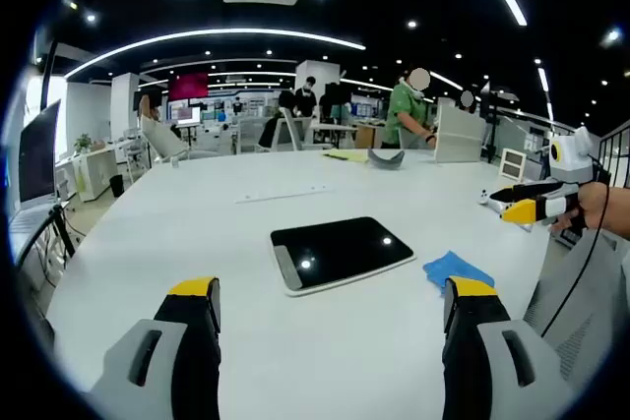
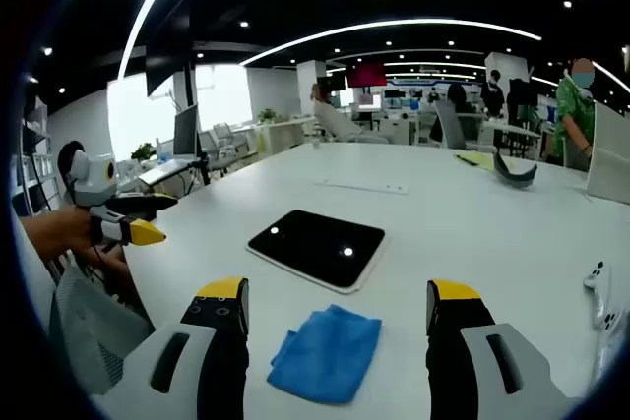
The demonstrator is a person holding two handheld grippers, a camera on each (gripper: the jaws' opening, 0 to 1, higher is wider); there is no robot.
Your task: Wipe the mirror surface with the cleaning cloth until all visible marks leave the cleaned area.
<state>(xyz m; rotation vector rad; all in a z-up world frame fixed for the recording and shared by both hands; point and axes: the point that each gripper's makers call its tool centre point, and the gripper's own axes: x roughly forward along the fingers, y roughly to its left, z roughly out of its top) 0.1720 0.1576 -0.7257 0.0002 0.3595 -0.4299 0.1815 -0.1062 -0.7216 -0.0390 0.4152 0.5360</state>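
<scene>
Since the blue cloth [image 2: 326,353] lies flat on the white table [image 2: 472,213] right btwn the right gripper [image 2: 338,304] jaws, that hand's def nearer; jaws wide apart, nothing held. Mirror [image 2: 317,247] sits just beyond the cloth, long axis running left-right across the view. Left gripper [image 1: 330,300] hangs back, jaws apart too, mirror [image 1: 341,253] ahead, cloth [image 1: 457,269] toward its right jaw. No readable brands or text afaict.

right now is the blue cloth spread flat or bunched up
Loosely bunched: the blue cloth lies rumpled with folds on the table, beside the mirror, between the right gripper's open jaws.
</scene>
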